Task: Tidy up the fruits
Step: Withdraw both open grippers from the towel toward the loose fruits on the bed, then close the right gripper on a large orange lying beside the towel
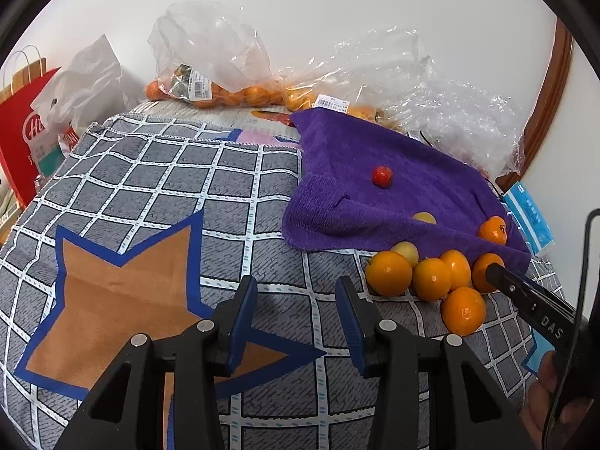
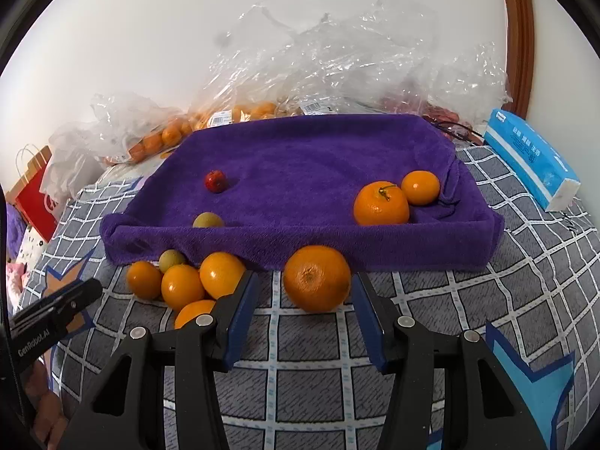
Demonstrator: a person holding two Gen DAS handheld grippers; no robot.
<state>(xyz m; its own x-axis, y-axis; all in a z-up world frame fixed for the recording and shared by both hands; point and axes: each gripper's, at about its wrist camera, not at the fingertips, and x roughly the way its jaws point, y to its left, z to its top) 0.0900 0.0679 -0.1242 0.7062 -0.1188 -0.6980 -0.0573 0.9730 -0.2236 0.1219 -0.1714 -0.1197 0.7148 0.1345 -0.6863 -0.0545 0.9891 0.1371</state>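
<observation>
A large orange (image 2: 317,277) lies on the checked cover just in front of a purple towel-lined tray (image 2: 300,150). My right gripper (image 2: 303,279) straddles it: the right pad is at its side, and a gap shows at the left pad. Inside the tray are two oranges (image 2: 380,204), a small red fruit (image 2: 214,180) and a yellow-green fruit (image 2: 208,220). A cluster of oranges (image 2: 183,287) with one yellow-green fruit (image 2: 171,260) lies left of the large orange. My left gripper (image 1: 296,292) hovers open over the bare cover, left of that cluster (image 1: 431,277).
The surface is a grey checked cover with star shapes (image 1: 150,187). Crinkled clear bags holding more oranges (image 1: 210,86) pile up against the back wall. A blue tissue pack (image 2: 532,165) lies right of the tray. At the far left stands a red paper bag (image 1: 22,142).
</observation>
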